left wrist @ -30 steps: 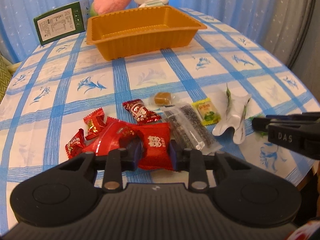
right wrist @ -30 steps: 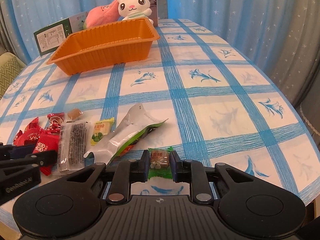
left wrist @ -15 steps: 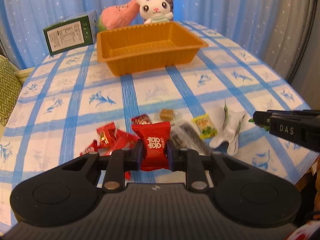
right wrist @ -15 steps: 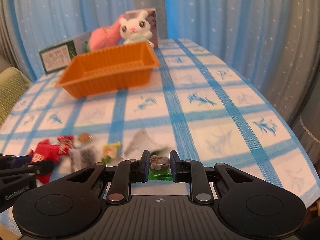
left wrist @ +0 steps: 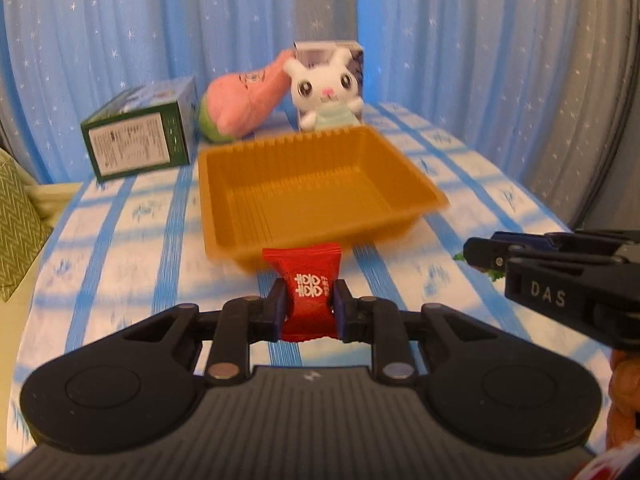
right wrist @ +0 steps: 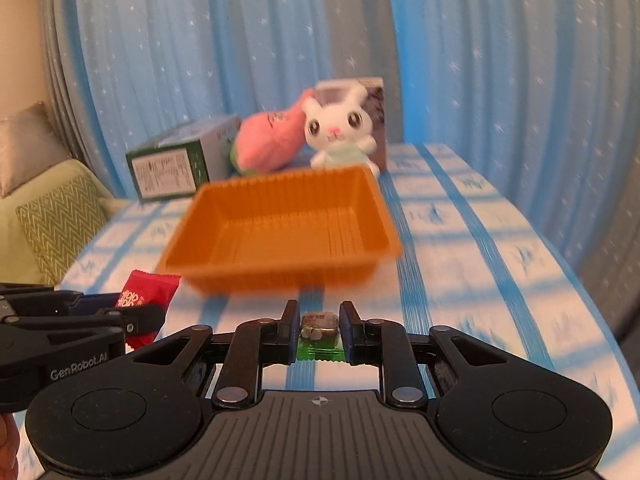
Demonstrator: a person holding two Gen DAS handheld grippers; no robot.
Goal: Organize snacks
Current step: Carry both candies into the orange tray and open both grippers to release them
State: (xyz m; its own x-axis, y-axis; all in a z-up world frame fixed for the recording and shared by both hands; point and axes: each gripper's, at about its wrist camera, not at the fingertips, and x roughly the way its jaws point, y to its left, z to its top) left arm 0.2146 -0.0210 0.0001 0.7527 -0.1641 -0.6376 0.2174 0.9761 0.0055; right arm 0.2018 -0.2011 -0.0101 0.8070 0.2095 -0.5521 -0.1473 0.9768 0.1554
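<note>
Your right gripper (left wrist: pixel 480 258) carries white letters "DAS" on its side. Your left gripper (right wrist: pixel 156 320) carries "GenRobot.AI" in pale print. The red candy packet (left wrist: pixel 310 292) you hold shows white double-happiness characters. The green box (left wrist: pixel 140 146) has a white printed label, too small to read.

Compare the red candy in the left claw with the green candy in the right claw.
The red candy has an opaque red wrapper with white characters; the green candy shows pale pieces through a clear top on green. The red candy looks larger and sticks up above its pads; the green candy sits low between its. Both are pinched, short of the orange tray.
</note>
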